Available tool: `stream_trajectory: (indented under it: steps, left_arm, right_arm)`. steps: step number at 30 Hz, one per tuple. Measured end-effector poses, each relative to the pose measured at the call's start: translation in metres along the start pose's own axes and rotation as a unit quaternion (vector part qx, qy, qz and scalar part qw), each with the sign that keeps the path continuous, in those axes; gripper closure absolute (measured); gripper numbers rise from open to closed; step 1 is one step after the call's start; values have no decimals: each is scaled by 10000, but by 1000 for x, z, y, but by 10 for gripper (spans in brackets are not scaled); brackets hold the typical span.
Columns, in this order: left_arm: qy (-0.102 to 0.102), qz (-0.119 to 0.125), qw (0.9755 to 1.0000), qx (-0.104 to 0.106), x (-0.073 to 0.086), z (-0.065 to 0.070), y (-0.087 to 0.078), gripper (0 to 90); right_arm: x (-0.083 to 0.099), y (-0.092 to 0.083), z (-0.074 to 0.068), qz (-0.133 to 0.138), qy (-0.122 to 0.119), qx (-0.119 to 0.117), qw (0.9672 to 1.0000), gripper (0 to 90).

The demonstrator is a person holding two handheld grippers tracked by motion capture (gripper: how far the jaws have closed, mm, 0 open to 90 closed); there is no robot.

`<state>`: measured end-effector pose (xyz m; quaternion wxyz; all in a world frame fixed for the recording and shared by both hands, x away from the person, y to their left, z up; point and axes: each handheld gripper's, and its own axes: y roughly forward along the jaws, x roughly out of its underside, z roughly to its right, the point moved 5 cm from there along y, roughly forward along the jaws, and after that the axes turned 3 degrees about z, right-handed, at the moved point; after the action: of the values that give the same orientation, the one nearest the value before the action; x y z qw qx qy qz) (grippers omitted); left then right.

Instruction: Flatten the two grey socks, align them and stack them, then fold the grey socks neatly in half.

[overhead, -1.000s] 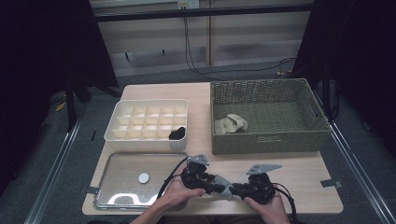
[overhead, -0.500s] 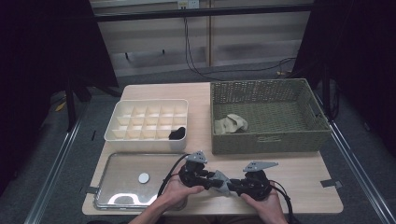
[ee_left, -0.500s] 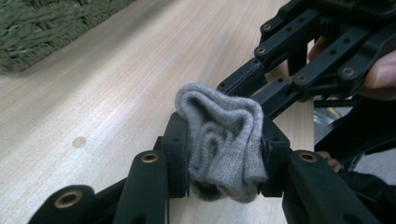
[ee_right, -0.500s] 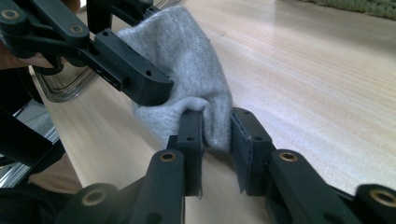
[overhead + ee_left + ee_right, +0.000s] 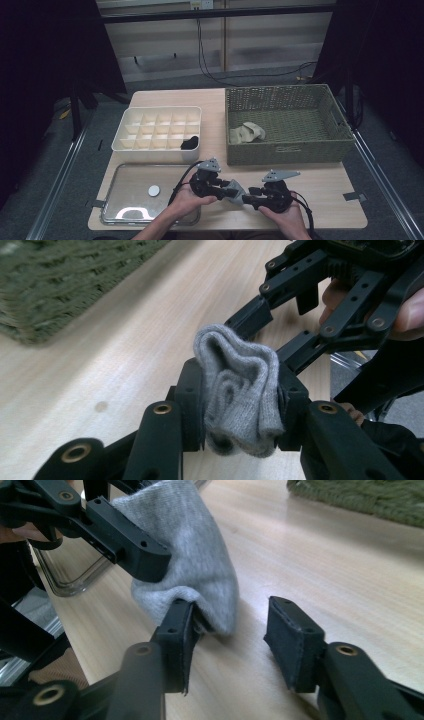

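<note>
**Worktop layout**

Basket at far right of worktop, w/ cloth inside near its left wall. Compartment box just left of basket; dark item in its near-right cell. Tray in front of box, small disc on it. Sock right of tray, in front of basket, between left tongs & right tongs.

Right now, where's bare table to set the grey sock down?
Bare wood right of the right gripper, below the green wicker basket. A narrow strip between the white compartment box and the basket. Crowded: front centre, where the left gripper clamps the grey sock.
</note>
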<state>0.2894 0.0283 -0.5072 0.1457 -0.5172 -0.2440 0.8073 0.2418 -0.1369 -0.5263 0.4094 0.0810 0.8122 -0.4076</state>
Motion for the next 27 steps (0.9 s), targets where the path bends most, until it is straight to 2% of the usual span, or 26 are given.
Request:
stream_trajectory:
  steps: [1, 4, 5, 7, 10, 13, 15, 23, 24, 25, 26, 27]
  left_arm:
    - [-38, 54, 10000, -26, -1, -1, -2, 643]
    - [-1, -37, 9999, -125, -2, -3, -5, 643]
    - [-23, 10, 9999, -99, -2, -3, -5, 642]
    - [39, -62, 9999, -136, -1, -4, -6, 642]
    - [14, -95, 9998, -149, -1, -4, -6, 642]
    - [19, -125, 9997, -194, -1, -3, -8, 643]
    - [34, -112, 9996, -257, -1, -3, -9, 642]
    - [-7, -135, 9994, -314, -5, -5, -25, 642]
    - [-44, -66, 9994, -338, -6, -6, -27, 642]
    - [-33, -131, 9992, -367, -6, -6, -30, 642]
    - [-46, -53, 9994, -351, -7, -7, -32, 642]
    - [-22, -135, 9991, -390, -7, -8, -35, 642]
  right_arm:
    - [-1, -1, 1, 29, -14, -34, 10000, 541]
    - [-2, -4, 2, 74, -11, -29, 10000, 517]
    - [-3, -5, 2, 85, -36, -5, 10000, 501]
    - [-5, -10, 5, 209, -39, 45, 9998, 475]
    - [-9, -18, 10, 432, -1, 126, 9990, 444]
    - [-8, -22, 13, 496, 8, 161, 9986, 435]
    - [-9, -24, 13, 543, 46, 178, 9984, 392]
    - [-11, -36, 19, 667, 135, 237, 9974, 316]
    - [-11, -38, 20, 712, 141, 261, 9970, 310]
    - [-11, -39, 21, 747, 162, 265, 9967, 305]
    - [-12, -40, 22, 745, 163, 280, 9967, 294]
    - [-12, -41, 24, 756, 155, 300, 9966, 286]
